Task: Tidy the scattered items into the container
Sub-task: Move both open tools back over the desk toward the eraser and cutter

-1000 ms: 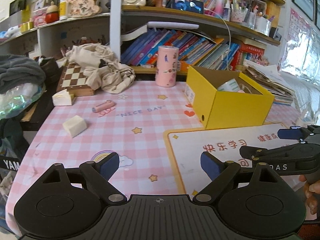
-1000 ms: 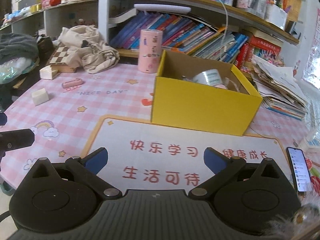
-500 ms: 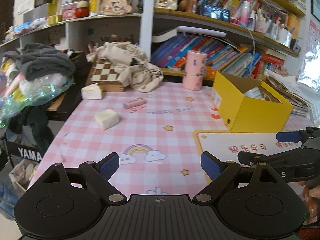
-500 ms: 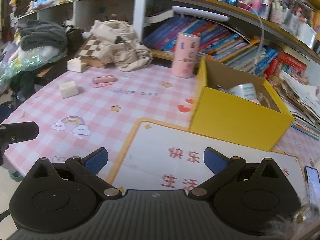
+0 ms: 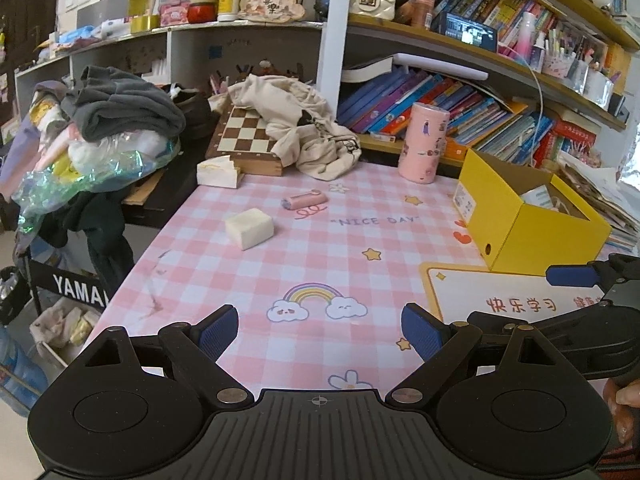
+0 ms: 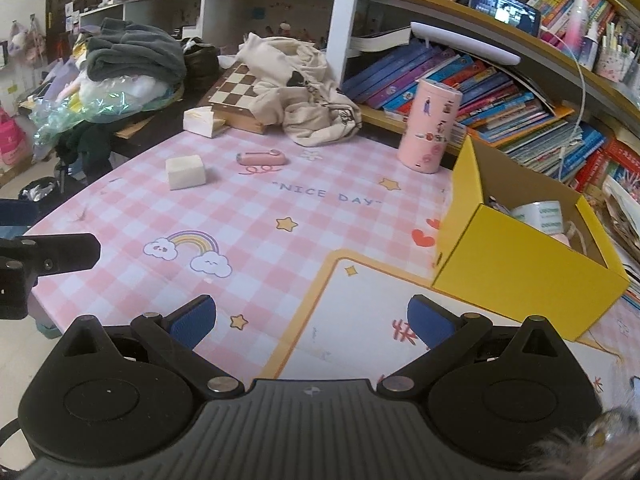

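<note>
Both grippers hang over the near edge of the bench [image 5: 360, 240], fingers spread wide with nothing between them. Well ahead of the left gripper [image 5: 320, 330] lie a white block [image 5: 249, 227] and a small pink tube [image 5: 304, 201] (perhaps a glue stick). The yellow box [image 6: 516, 256] sits ahead and to the right of the right gripper [image 6: 312, 322].

Ahead of the left claw [image 5: 320, 330] and to its left, a foam block [image 5: 249, 227] lies on the desk [image 5: 360, 240], with a small capped tube [image 5: 304, 201] just beyond it. Farther back sit a chessboard box [image 5: 244, 140] under a cloth bag [image 5: 296, 128] and an upright tumbler [image 5: 423, 142]. Right of the claw stands the open box [image 5: 532, 232], a tape roll [image 6: 538, 216] inside, with the right claw [image 6: 312, 318] beside it.
</note>
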The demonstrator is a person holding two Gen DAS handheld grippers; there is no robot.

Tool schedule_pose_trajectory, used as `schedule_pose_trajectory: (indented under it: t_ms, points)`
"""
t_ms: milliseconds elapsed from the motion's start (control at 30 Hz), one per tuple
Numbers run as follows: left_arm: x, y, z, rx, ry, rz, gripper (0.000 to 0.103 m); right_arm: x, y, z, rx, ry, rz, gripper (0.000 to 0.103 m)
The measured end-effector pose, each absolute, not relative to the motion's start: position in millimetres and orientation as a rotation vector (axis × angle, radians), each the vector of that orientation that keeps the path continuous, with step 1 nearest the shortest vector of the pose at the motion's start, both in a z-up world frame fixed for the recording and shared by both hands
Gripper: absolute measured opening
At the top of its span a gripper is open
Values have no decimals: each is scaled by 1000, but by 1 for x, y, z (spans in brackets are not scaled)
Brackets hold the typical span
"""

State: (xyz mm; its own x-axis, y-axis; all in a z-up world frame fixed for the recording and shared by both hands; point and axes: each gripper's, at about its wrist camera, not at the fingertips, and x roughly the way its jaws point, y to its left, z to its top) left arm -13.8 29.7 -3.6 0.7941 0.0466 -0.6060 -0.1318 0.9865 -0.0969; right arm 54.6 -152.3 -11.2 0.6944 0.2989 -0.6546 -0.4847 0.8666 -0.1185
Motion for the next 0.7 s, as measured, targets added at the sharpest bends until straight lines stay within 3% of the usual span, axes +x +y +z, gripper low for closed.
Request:
schedule_pose_trajectory:
  t_ms: [700]
  points:
    - [51, 44, -23, -163, 713, 158, 91, 127, -118, -27, -348, 720, 597, 103]
